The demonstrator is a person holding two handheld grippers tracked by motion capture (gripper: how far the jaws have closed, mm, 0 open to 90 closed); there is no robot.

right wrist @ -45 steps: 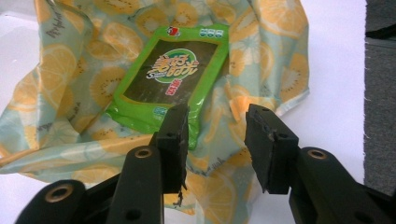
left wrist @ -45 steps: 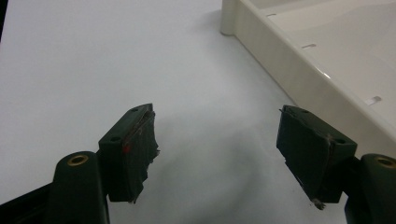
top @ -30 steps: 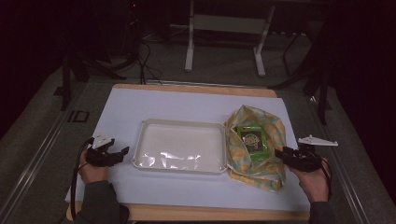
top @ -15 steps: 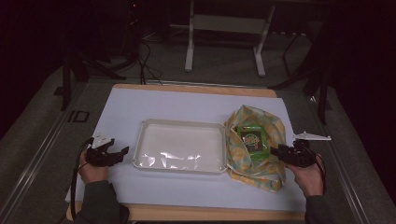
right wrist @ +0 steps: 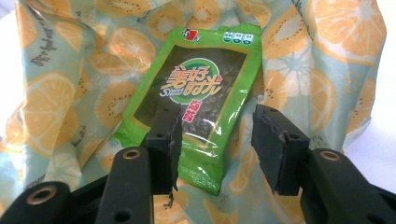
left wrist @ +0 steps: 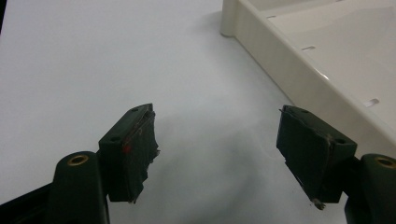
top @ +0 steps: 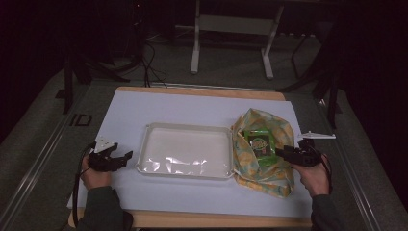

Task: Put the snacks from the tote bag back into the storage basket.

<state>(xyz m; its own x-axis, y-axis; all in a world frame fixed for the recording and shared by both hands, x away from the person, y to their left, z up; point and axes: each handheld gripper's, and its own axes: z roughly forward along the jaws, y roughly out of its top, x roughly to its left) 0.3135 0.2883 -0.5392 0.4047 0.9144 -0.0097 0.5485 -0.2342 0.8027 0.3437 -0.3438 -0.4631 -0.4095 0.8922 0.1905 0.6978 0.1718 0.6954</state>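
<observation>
The right gripper [right wrist: 215, 144] is closest to the work. Its jaws stand wide apart and have just been opening. Nothing is squeezed between them yet. The near corner of the green snack pack [right wrist: 198, 100] sits in the gap, with one jaw over the pack and the other jaw beside it. The pack lies flat on the fruit-print cloth [right wrist: 60, 93], which is spread out at the right end of the white table cover [top: 192, 108].

I think this is the reaching step: the right hand is lining up to pick up the pack. Next, the jaws need to come down around the edge of the pack and close on it. They should catch just the pack and not the cloth under it.

On the other side, the left gripper [left wrist: 217, 149] rests low over the table cover. Its jaws are wide too, and they hold nothing. Just beside it is the cream tray [top: 144, 144], between the two hands. The tray looks like a good place to put the pack.
</observation>
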